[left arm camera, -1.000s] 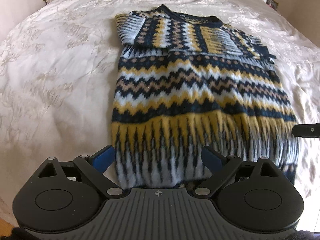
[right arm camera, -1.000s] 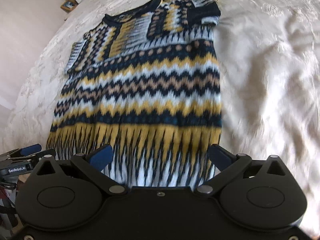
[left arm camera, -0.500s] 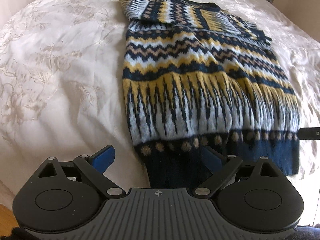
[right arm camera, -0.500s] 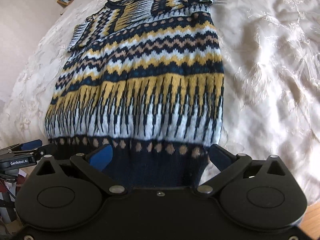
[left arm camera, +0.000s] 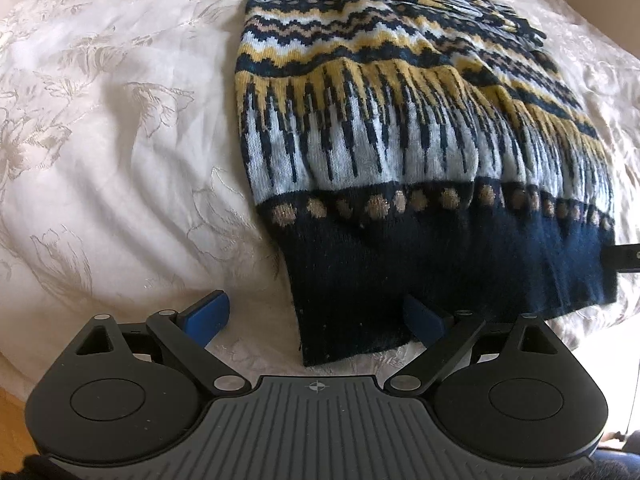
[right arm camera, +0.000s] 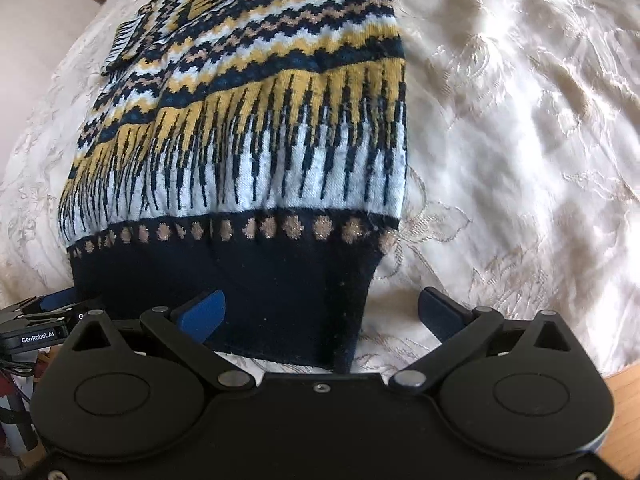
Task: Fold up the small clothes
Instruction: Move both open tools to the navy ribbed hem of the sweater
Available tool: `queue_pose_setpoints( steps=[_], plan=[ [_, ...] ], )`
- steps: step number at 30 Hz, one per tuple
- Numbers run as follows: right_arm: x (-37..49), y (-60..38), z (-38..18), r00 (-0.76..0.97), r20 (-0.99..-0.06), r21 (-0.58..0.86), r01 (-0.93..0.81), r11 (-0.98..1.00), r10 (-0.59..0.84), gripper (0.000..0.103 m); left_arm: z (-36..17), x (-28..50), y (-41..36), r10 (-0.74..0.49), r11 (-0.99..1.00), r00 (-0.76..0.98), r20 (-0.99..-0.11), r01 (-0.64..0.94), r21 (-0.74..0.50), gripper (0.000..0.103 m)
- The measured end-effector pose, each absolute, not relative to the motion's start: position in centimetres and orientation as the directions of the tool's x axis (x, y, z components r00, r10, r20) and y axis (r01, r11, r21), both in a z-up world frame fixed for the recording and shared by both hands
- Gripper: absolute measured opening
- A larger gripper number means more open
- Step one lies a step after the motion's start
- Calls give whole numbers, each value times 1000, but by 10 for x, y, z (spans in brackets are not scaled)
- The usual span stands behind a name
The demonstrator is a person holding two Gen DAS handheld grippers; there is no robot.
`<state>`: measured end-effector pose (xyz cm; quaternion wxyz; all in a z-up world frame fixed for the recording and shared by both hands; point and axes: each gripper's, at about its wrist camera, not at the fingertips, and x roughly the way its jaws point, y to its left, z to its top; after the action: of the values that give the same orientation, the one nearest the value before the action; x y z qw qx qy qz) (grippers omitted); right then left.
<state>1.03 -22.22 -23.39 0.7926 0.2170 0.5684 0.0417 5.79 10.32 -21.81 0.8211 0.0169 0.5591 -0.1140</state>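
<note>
A knitted sweater (left arm camera: 400,128) in navy, yellow, pale blue and tan lies flat on the bed, sleeves folded in at the far end; it also shows in the right wrist view (right arm camera: 256,132). Its navy hem (left arm camera: 420,272) is nearest me. My left gripper (left arm camera: 316,316) is open, its fingers on either side of the hem's left corner. My right gripper (right arm camera: 320,312) is open, its fingers on either side of the hem's right corner (right arm camera: 340,320). Neither holds the cloth.
A cream embroidered bedspread (left arm camera: 112,140) covers the bed on both sides of the sweater (right arm camera: 520,140). The left gripper's tip shows at the left edge of the right wrist view (right arm camera: 40,328). Wooden floor (right arm camera: 624,400) lies beyond the bed's near edge.
Both grippers have drawn back toward the near edge of the bed, from over the sweater's body to its navy hem. Both stayed open.
</note>
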Motion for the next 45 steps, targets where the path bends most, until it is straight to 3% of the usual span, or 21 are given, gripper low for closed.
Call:
queue_pose_setpoints(
  steps=[6,45],
  plan=[
    [4,-222,-236,365,-880,384,171,907,304,103,-221,58,104,-174,969,342,-924,225,-99,102],
    [-28,-215,-238,531,-814,374,174,911,233,103,-223,43,104,-182,964,436,-881,257,-72,102]
  ],
)
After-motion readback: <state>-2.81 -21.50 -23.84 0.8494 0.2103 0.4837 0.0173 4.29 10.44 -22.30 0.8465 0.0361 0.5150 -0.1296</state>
